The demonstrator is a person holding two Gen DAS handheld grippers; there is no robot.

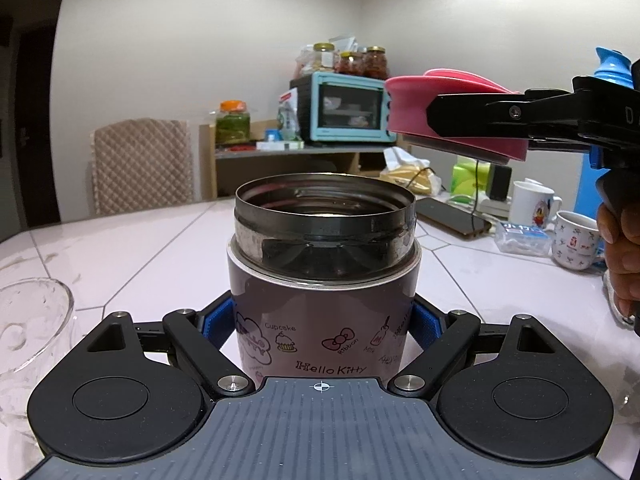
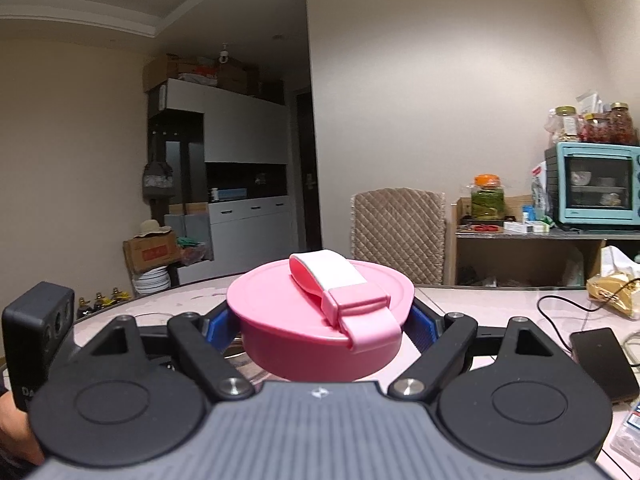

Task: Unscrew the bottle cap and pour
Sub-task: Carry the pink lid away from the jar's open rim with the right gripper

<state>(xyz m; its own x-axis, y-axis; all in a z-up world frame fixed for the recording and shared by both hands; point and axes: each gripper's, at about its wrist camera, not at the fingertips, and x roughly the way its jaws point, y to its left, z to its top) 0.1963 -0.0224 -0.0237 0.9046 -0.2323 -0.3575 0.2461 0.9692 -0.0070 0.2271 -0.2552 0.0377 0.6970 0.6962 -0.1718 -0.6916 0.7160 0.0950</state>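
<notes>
A Hello Kitty steel food jar [image 1: 320, 300] stands on the white table, its wide metal mouth open and uncapped. My left gripper [image 1: 322, 326] is shut on the jar's body, blue pads pressed to both sides. My right gripper [image 2: 320, 330] is shut on the pink cap [image 2: 320, 320], which has a white and pink strap on top. In the left wrist view the pink cap [image 1: 416, 112] hangs in the right gripper [image 1: 440, 120], above and to the right of the jar's mouth. A clear glass [image 1: 28, 320] stands at the jar's left.
Two mugs [image 1: 536, 204], a plastic box [image 1: 520, 236], a phone [image 1: 452, 212] and a cable lie at the table's right. A padded chair [image 1: 140, 164] stands behind the table. A shelf with a blue toaster oven [image 1: 344, 108] and jars lines the back wall.
</notes>
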